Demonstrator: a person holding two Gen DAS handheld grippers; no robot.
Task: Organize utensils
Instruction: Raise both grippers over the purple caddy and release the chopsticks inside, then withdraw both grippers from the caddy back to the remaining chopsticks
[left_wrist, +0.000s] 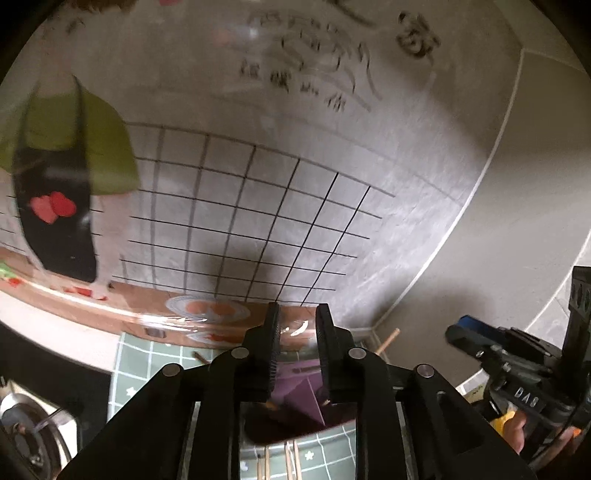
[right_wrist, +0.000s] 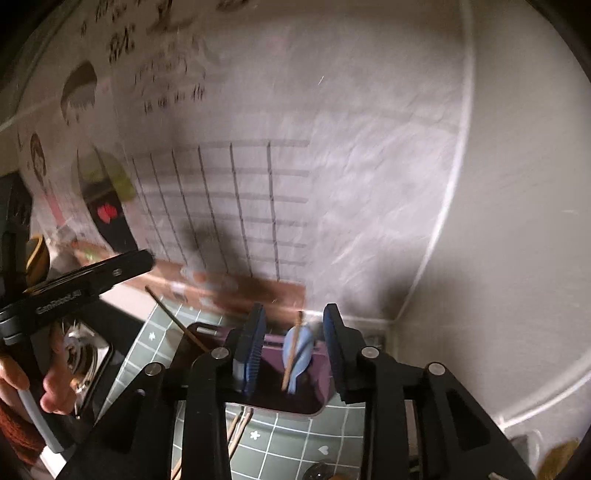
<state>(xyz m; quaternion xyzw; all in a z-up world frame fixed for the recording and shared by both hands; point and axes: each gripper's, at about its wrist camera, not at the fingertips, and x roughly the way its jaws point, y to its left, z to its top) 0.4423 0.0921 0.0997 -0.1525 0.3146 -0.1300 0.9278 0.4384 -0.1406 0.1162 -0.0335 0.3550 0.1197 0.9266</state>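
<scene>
purple utensil box (right_wrist: 295, 397), blue spoon (right_wrist: 301, 354) inside

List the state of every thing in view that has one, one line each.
left gripper: jaws apart, nothing between them.
right gripper: jaws apart, gripping nothing.
purple holder: open-topped, on the green mat.
blue spoon: standing in the holder, tilted.
chopstick: leaning in the holder, against the spoon.
loose chopsticks: lying on the mat.
</scene>
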